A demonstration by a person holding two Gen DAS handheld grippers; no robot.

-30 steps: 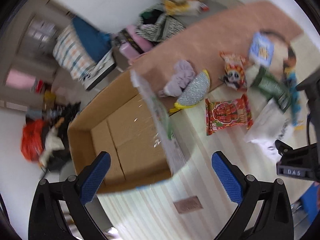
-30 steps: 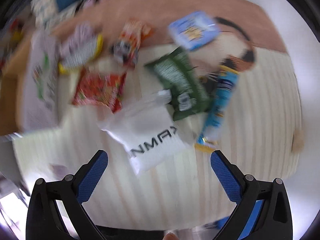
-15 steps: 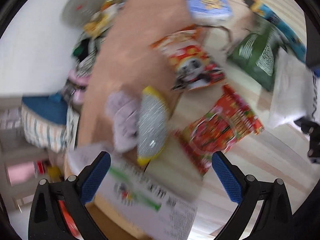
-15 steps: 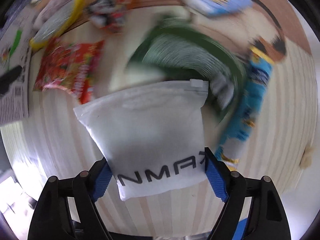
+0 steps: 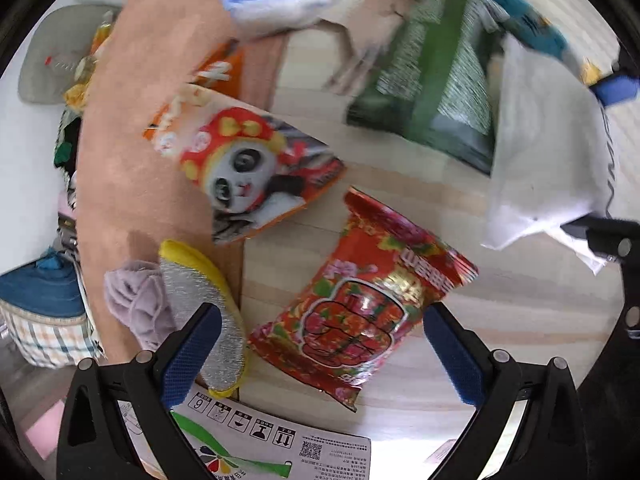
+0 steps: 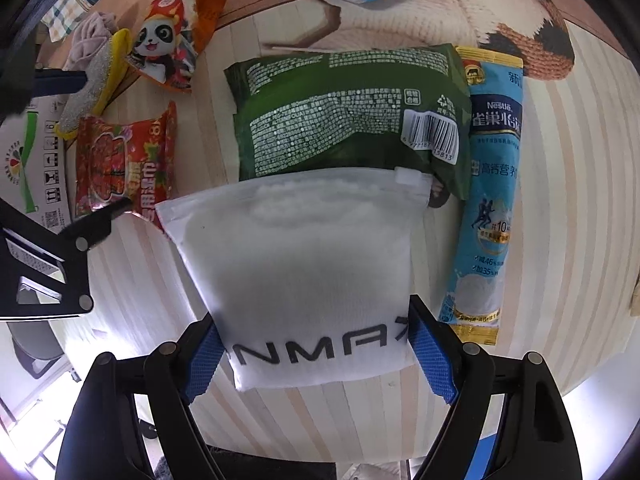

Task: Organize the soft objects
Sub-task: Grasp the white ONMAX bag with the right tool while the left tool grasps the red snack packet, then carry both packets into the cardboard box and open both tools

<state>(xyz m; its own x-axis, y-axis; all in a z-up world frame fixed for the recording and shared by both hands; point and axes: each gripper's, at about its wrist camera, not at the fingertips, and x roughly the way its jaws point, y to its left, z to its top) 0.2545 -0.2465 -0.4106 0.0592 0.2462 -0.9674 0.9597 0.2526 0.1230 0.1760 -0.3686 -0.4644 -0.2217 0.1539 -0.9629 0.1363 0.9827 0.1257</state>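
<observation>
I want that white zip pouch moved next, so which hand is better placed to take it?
Right. The right claw already has the white pouch between its blue pads, apparently touching both sides. The left claw is open above the red snack packet, with the pouch off to its side.

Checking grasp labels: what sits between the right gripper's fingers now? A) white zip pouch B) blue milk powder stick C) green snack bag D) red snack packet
A: in the right wrist view the white zip pouch sits between the right gripper fingers, both pads against its sides; the green snack bag lies beyond it on the table.
</observation>
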